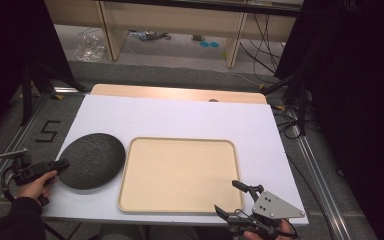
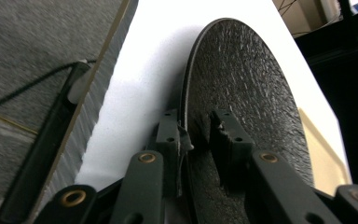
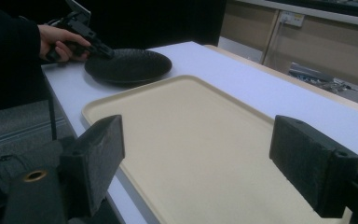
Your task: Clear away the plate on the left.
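A round black textured plate [image 1: 92,160] lies on the white table, just left of a beige tray [image 1: 180,141]. My left gripper [image 1: 62,165] reaches it from the left edge. In the left gripper view the jaws straddle the plate [image 2: 247,79] rim, one pad under it and one on top, and my left gripper [image 2: 196,121] is shut on it. My right gripper [image 1: 225,196] hovers at the tray's near right corner, open. Its view looks across the empty tray [image 3: 168,81] between wide pads [image 3: 93,158] to the plate [image 3: 128,65] and the left gripper [image 3: 100,49].
The white table top [image 1: 190,115] ends close behind both hands. A wooden board edge [image 1: 180,92] runs along its far side. Metal rails [image 1: 25,130] and grey floor flank the table, with cables [image 1: 290,125] at the right and wooden furniture legs behind.
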Action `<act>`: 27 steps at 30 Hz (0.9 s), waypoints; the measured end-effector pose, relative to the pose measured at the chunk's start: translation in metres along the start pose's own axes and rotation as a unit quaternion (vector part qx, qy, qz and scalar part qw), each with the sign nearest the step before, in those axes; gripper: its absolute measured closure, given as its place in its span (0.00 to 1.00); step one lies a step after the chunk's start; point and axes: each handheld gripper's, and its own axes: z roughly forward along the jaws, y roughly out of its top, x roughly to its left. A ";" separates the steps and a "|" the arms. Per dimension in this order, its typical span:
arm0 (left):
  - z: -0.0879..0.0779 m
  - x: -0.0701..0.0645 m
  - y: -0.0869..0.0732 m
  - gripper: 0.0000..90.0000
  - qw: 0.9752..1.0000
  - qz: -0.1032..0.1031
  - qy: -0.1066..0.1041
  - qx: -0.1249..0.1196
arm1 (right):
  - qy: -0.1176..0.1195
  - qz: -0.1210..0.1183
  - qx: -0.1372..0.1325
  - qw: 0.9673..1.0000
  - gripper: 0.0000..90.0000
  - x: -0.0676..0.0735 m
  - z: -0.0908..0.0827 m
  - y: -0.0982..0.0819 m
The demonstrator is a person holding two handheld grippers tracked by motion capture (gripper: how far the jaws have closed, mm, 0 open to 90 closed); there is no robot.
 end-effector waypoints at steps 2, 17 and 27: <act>-0.001 0.005 0.000 0.83 1.000 -0.025 -0.018 0.004 | 0.001 0.000 0.000 1.000 0.21 0.000 0.000 0.000; -0.012 -0.003 0.002 0.96 0.996 -0.048 -0.070 -0.032 | 0.003 -0.001 0.000 1.000 0.21 0.000 0.000 0.000; -0.018 -0.019 0.004 0.96 0.996 0.004 -0.066 -0.056 | 0.002 -0.003 0.004 1.000 0.22 0.001 -0.001 0.001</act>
